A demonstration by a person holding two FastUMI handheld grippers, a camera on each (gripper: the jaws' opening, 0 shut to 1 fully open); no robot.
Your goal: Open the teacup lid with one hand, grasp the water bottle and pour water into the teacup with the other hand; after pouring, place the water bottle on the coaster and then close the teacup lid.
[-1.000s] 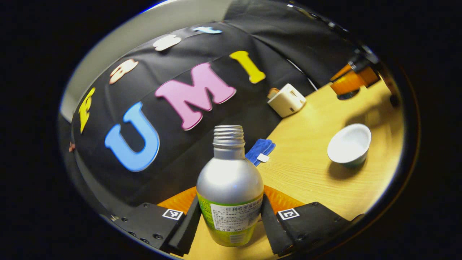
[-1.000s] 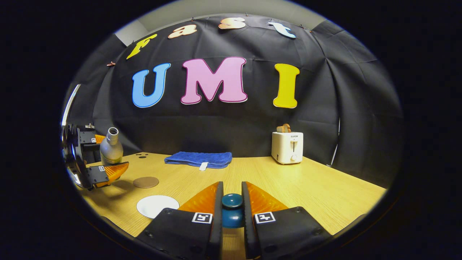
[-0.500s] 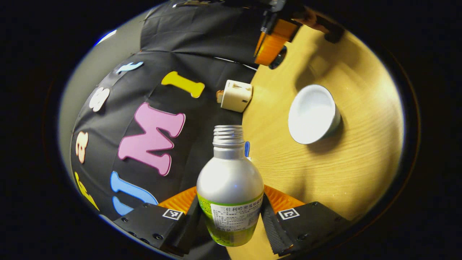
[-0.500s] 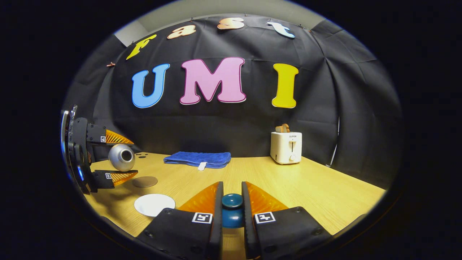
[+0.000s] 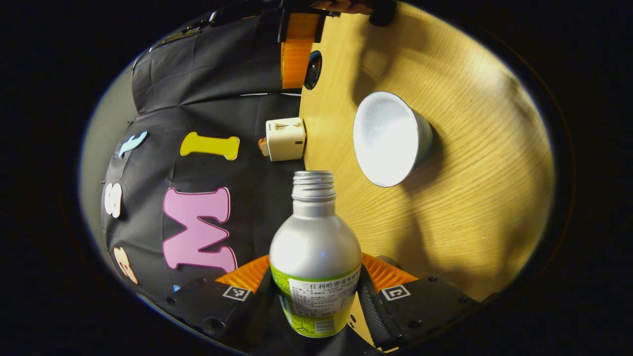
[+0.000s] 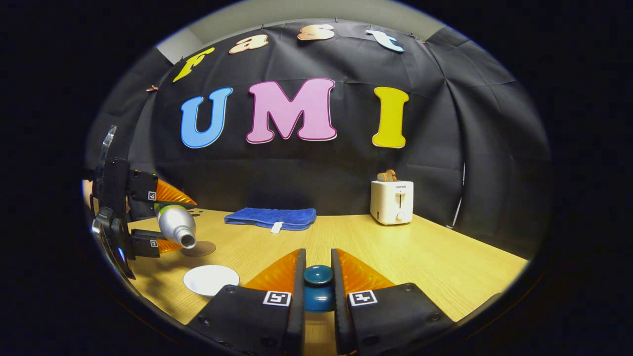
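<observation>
My left gripper [image 5: 315, 279] is shut on the silver water bottle [image 5: 315, 247], which has a green label and an open threaded neck. In the right gripper view that gripper [image 6: 179, 225] holds the bottle [image 6: 174, 223] tipped over, mouth slanting down toward the right, above the table. The teacup [image 5: 390, 138] stands open with a white inside; from the right gripper view I see it as a white disc [image 6: 211, 279] just below and beyond the bottle's mouth. My right gripper [image 6: 318, 254] is shut on the blue lid's knob [image 6: 318, 275], held off to the cup's side. A brown round coaster [image 6: 199, 248] lies behind the cup.
A folded blue towel [image 6: 271, 218] lies at the back of the wooden table [image 6: 420, 257]. A white toaster [image 6: 393, 201] stands at the back right. The right half of the table is bare wood.
The left gripper has rolled further, tipping the bottle from upright to mouth-down over the cup. The cup sits closer in the left gripper view. The right gripper holds the lid still.
</observation>
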